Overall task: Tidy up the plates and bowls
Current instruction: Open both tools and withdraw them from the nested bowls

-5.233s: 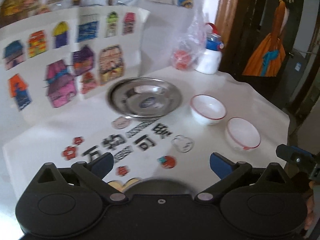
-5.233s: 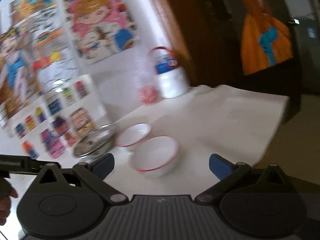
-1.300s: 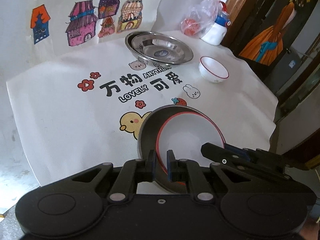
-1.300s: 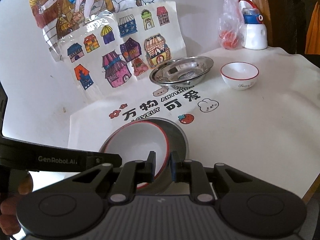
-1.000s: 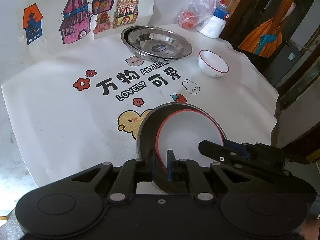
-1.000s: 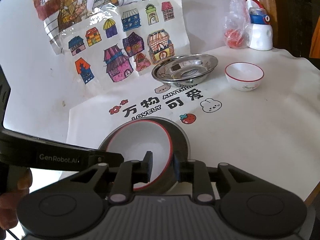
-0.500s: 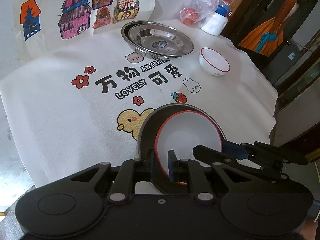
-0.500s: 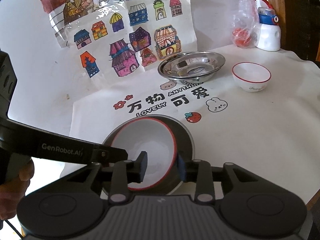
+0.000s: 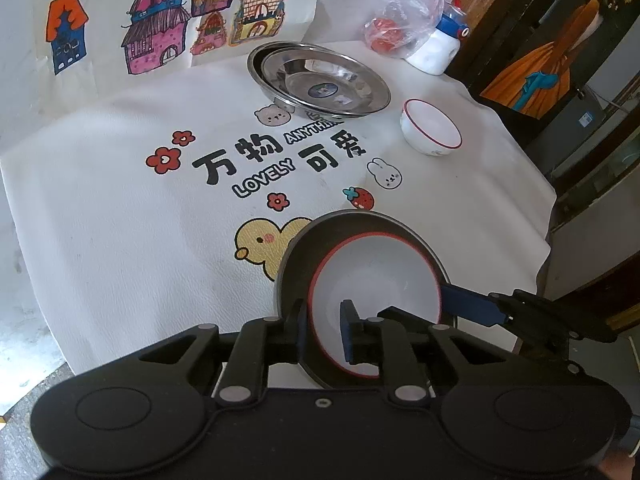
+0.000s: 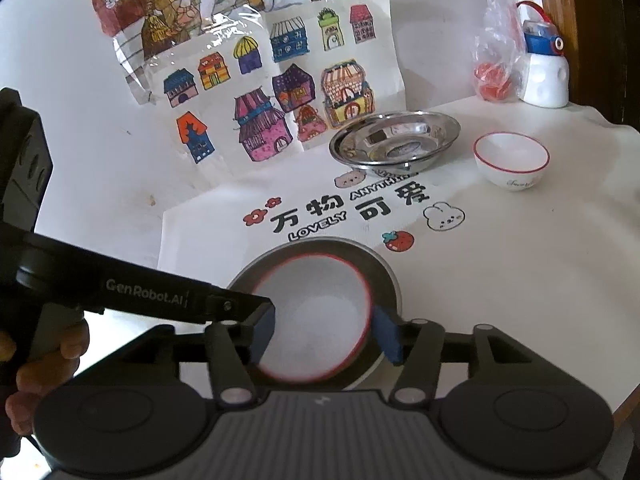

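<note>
A white bowl with a red rim sits inside a dark steel plate at the near edge of the table. My left gripper straddles the left rims of bowl and plate. Its jaws are opening, and the inner pad stands off the bowl's wall. In the right wrist view the same bowl lies in the plate between the blue pads of my right gripper. Those jaws are also opening, wide apart and clear of the rim. A second white bowl stands alone further back.
Stacked shiny steel plates rest at the back by the house drawings. A plastic bag with red items and a white bottle with a blue cap stand in the far corner. The tablecloth drops off at the right edge.
Both grippers' jaws have widened and come off the rims they pinched a second ago; the right one opened much more. Bowl and plate have stayed where they were.
</note>
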Available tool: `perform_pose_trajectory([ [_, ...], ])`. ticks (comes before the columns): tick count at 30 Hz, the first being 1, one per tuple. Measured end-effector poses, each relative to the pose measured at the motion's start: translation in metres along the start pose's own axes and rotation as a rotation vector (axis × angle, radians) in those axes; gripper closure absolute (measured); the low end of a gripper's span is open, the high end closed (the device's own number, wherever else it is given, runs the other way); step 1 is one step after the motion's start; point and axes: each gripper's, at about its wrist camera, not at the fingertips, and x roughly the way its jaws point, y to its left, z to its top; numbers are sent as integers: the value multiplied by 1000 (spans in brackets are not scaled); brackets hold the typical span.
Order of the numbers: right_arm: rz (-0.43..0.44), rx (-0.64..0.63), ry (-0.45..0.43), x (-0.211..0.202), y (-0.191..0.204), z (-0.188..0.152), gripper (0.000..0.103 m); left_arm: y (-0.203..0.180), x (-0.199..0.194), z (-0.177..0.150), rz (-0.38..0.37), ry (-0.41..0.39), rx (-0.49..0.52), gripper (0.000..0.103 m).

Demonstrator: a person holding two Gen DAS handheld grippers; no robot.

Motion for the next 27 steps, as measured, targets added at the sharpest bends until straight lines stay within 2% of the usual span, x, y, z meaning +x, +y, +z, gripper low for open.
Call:
perform_pose_trajectory([
  [6,10,-2,-22,-8,-1,0,33,0,-8,2,5,-30,-3,77],
  [8,7,-2,-36,-13,-1,-1,24,0,-10,2,4,-38,-9,76],
  [11,9,-7,-69,-22,-3,0,15,-1,-15,3,-2,-59,-14,70],
  [14,14,-5,-109,-31,-8,1,8,-4,-19,4,-4,-86,-8,55],
  [15,11,-1,-122,-34,-10,2,6,-6,-20,5,14,-98,-2,43],
  [16,7,6,-136,-37,-14,3,4,-8,-21,6,33,-116,6,35],
  [20,-8,52,-190,-46,-34,8,0,-15,-25,13,57,-161,27,31],
  [22,-29,73,-217,-49,-47,10,0,-18,-25,18,61,-180,29,24],
  [26,-117,104,-280,-53,-72,12,0,-30,-20,28,91,-219,50,18],
  [27,-141,118,-279,-52,-80,13,0,-33,-18,31,96,-226,55,12],
])
